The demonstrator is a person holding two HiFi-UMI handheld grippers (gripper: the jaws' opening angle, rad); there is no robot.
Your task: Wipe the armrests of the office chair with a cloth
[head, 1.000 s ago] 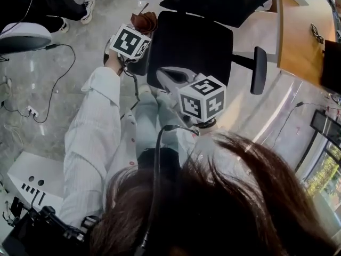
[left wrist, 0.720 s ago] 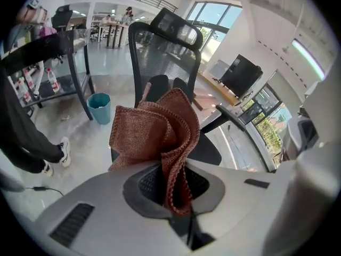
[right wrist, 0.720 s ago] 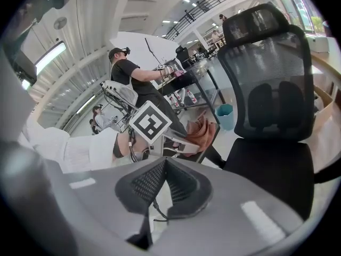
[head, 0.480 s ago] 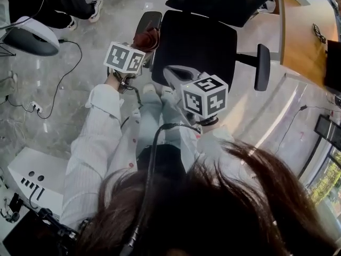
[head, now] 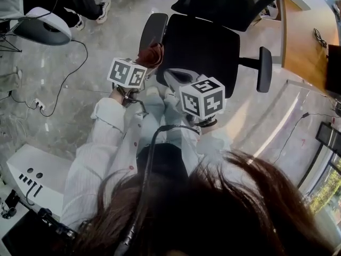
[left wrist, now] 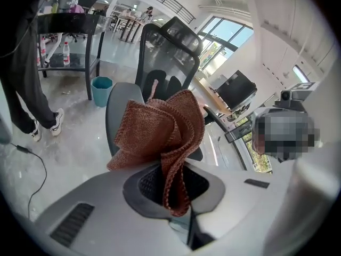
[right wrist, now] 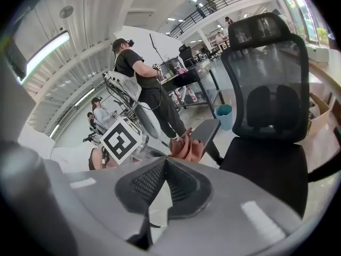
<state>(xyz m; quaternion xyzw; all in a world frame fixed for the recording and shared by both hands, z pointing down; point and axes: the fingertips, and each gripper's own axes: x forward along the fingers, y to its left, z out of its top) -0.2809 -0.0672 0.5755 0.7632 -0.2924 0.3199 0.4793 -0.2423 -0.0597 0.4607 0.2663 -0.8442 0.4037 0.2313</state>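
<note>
The rust-brown cloth (head: 152,54) (left wrist: 160,132) hangs bunched from my left gripper (head: 146,63) (left wrist: 171,193), which is shut on its lower fold. In the head view it sits at the near end of the black office chair's left armrest (head: 152,28), touching its pad or just above it. The left gripper view has that grey armrest pad (left wrist: 118,103) just behind the cloth. My right gripper (head: 175,78) (right wrist: 165,167) hovers over the seat's front edge (head: 200,47), shut and holding nothing. It looks at the cloth (right wrist: 185,148) and the left armrest (right wrist: 205,131). The right armrest (head: 264,68) is untouched.
A person in black (right wrist: 141,84) stands left of the chair beside a dark table and a teal bin (left wrist: 101,89). A wooden desk (head: 301,41) lies to the right. Cables (head: 58,84) and white equipment (head: 32,180) cover the floor on the left.
My left gripper has drawn the cloth back along the left armrest from its far end toward its near end, rolling as it went. The right gripper has kept its place.
</note>
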